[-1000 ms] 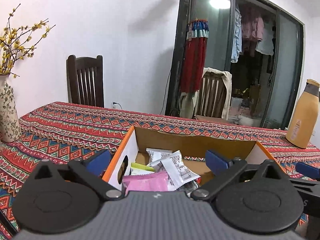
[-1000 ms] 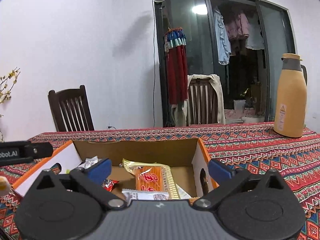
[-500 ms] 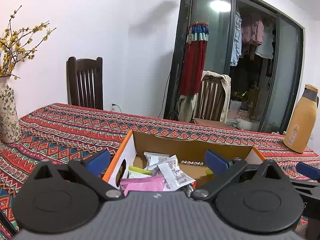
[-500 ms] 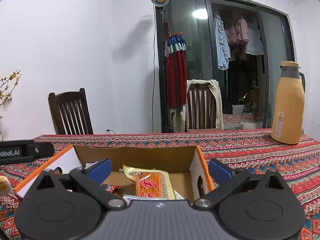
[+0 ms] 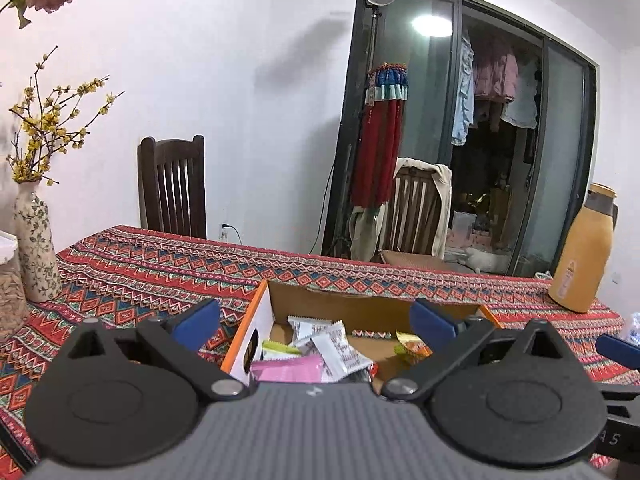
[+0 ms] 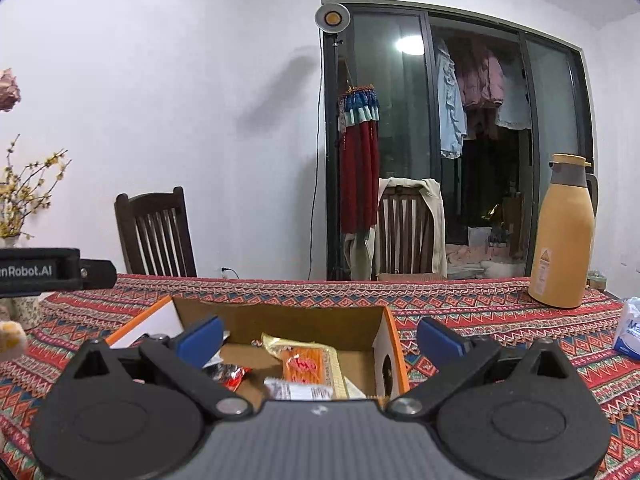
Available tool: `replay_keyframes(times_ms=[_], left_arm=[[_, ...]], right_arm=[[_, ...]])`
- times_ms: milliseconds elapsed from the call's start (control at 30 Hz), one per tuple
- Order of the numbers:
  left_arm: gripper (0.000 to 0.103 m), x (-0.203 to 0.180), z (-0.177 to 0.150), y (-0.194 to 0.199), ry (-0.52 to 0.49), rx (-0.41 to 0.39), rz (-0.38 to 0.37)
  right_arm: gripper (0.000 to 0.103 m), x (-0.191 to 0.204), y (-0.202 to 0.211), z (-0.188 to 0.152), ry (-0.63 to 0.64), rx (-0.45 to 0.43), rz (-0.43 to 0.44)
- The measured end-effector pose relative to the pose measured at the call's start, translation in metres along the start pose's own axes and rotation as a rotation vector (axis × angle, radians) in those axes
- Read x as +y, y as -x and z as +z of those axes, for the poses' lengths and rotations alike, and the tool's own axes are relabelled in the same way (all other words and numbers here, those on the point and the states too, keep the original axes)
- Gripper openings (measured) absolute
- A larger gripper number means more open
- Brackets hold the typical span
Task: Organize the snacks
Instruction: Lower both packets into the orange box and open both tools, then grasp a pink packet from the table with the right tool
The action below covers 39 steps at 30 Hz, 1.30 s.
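An open cardboard box with orange-edged white sides (image 5: 246, 344) (image 6: 386, 344) stands on the patterned tablecloth. It holds several snack packets: a pink one (image 5: 288, 370), white ones (image 5: 336, 350), an orange-and-gold pack (image 6: 308, 364) and a red wrapper (image 6: 230, 374). My left gripper (image 5: 316, 320) is open and empty, above the box's near left side. My right gripper (image 6: 320, 334) is open and empty, above the box's near right side. The other gripper's body shows in the right wrist view (image 6: 44, 270).
A flower vase (image 5: 36, 248) stands at the left of the table (image 5: 160, 264) and an orange thermos (image 6: 564, 236) at the far right. A white tissue pack (image 6: 628, 332) lies at the right edge. Two wooden chairs (image 5: 174, 188) stand behind the table.
Both grippers have risen and drawn back a little from the box, so it looks smaller and lower in both views. Both stay open and empty.
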State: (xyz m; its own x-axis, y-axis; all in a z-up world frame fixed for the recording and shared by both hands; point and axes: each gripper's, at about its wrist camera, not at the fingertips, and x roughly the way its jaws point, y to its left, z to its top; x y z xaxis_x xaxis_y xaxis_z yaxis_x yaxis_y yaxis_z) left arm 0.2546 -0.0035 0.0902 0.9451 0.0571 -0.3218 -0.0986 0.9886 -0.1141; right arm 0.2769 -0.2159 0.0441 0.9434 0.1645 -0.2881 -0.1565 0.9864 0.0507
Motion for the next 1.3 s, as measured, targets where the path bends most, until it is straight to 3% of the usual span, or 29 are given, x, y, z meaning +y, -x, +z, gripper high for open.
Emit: replay_keyframes(times_ms=[300,867,1033,1300], left_arm=[[0.103,0.005,-0.026,0.024,-0.036,0.054,-0.011],[0.103,0.015,-0.093,0.038,-0.09,0.167,-0.021],[0.103,0.02,-0.105,0.031,-0.085,0.18,-0.017],[0.103,0.029,-0.107,0.032,-0.041,0.171,-0.046]], right_arm=[[0.103,-0.008,0.04,-0.025,0.008,0.032,-0.005],[0.103,-0.03,0.076,-0.083,0.042,0.18,-0.009],[0.103,-0.043,0.073,-0.092,0.032,0.204,-0.021],[0.103,-0.046,0.043,-0.101,0.061,0.329,-0.035]])
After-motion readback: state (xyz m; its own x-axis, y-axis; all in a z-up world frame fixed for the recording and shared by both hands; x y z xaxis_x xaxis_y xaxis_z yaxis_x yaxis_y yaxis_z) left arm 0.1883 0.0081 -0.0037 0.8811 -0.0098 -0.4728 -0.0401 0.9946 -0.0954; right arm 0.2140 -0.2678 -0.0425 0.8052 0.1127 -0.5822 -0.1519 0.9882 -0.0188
